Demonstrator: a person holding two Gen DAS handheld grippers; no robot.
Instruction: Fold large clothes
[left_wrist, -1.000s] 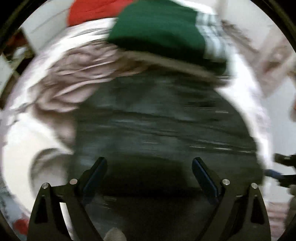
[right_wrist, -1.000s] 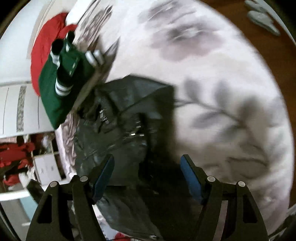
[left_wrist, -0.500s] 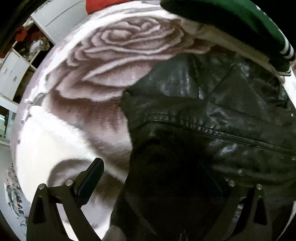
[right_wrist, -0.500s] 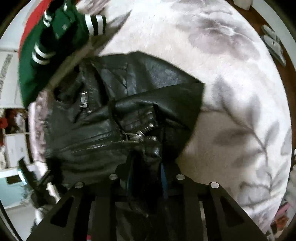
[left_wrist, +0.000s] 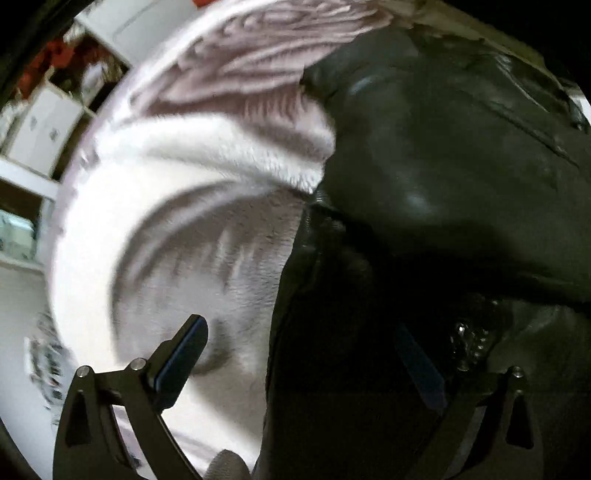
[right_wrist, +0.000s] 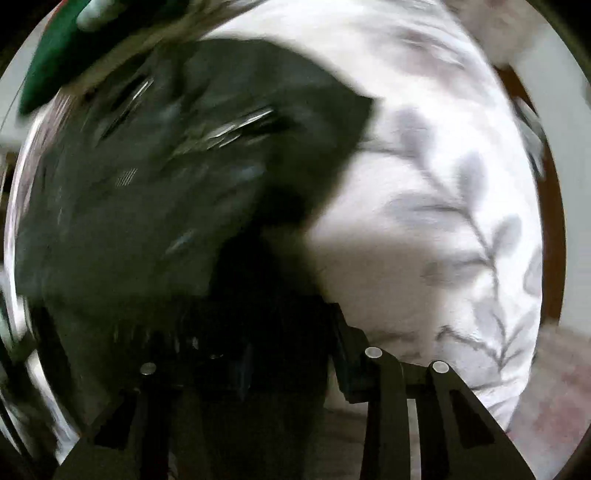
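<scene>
Under my tools lies a white plush blanket (left_wrist: 155, 192) printed with large grey-mauve roses; from the right wrist it shows grey leafy sprigs (right_wrist: 461, 221). At the far left of the left view stand white cabinets (left_wrist: 40, 122) with something red above them, all blurred. A brown floor edge (right_wrist: 554, 236) curves along the right.

The black leather jacket (left_wrist: 443, 147) sprawls across the blanket, filling the right half of my left view and the left half of my right view. A green garment (right_wrist: 48, 62) sits at its far left corner.

My left gripper (left_wrist: 303, 358) is spread wide, one finger over bare blanket, the other over the jacket. My right gripper (right_wrist: 291, 362) is pressed together on dark jacket material, though blur and shadow hide the exact hold.
</scene>
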